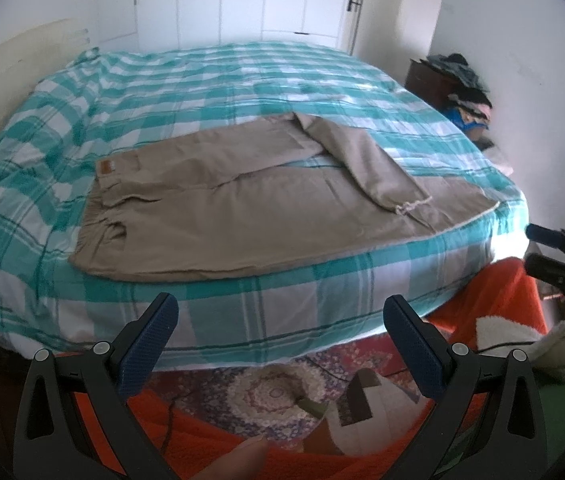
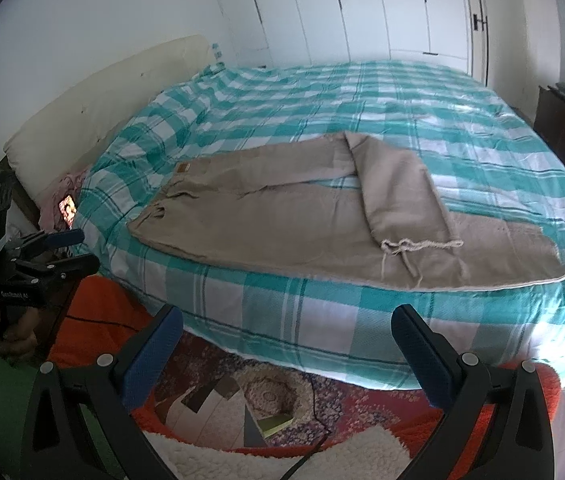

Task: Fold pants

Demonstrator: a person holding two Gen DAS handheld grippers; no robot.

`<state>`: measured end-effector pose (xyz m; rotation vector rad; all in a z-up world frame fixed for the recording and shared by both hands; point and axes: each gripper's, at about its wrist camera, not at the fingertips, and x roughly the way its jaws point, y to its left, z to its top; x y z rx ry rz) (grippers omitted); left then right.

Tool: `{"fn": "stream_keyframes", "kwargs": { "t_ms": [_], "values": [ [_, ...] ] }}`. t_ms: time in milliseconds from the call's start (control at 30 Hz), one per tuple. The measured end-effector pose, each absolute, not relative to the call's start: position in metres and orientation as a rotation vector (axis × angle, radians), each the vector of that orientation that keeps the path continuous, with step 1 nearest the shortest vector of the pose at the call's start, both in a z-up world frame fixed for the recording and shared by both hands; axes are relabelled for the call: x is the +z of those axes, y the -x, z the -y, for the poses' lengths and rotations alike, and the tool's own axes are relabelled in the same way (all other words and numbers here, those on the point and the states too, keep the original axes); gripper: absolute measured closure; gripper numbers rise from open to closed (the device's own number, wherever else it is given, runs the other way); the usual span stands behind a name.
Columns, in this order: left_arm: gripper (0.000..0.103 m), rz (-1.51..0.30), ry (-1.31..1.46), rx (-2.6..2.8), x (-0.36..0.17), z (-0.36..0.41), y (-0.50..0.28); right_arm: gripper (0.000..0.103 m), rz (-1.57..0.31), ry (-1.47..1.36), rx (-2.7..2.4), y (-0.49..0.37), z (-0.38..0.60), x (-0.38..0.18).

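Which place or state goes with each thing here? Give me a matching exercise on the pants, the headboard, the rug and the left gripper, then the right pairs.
Things:
1. pants
2. headboard
3. rug
4. left gripper

Places or states:
A. on the floor below the bed's near edge
B. open, holding nothing
C. spread on the checked bed cover, one leg folded across the other
D. cream, at the left end of the bed

Pairs: 1-C, 2-D, 3-A, 4-B
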<state>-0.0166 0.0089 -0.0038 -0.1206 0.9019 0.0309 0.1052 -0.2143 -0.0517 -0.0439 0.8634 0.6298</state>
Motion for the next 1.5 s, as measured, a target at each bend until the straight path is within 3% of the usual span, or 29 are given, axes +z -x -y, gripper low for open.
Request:
{"fn": "stream_keyframes", "kwargs": {
  "t_ms": [633,767,933,1233,1267,1300,1367,1433,1500],
  "values": [
    [0.001,-0.921,0.114,0.067,-0.012,-0.013,-0.016,0.0,-0.865,-0.043,0.607,-0.13,0.235,-0.068],
    [0.001,-0.907,0.152,0.056,-0.009,-0.018,-0.032,0.0,-0.785,0.085,0.68,-0.158,0.211,-0.07],
    [0.001,-0.935,0.176,0.056,-0.018,-0.02,-0.033,0.001,-0.793,0.41,0.594,-0.221,0.189,-0.125],
    [0.001,-1.023,0.196,0.07,-0.039,-0.02,-0.041,0.024,-0.92,0.552,0.57,-0.312,0.172,-0.213],
    [0.001,-1.029,0.195,0.07,-0.04,-0.019,-0.043,0.036,-0.942,0.574,0.569,-0.319,0.171,-0.223],
    [0.001,-1.036,0.194,0.069,-0.042,-0.019,-0.045,0.058,-0.965,0.586,0.566,-0.326,0.172,-0.233],
    [0.001,-1.049,0.193,0.069,-0.045,-0.019,-0.049,0.084,-0.992,0.583,0.525,-0.339,0.18,-0.236],
    [0.001,-1.07,0.192,0.07,-0.051,-0.019,-0.054,0.095,-0.972,0.561,0.499,-0.343,0.186,-0.223],
    [0.001,-1.099,0.198,0.069,-0.058,-0.021,-0.06,0.096,-0.916,0.595,0.503,-0.34,0.188,-0.199]
  ]
}}
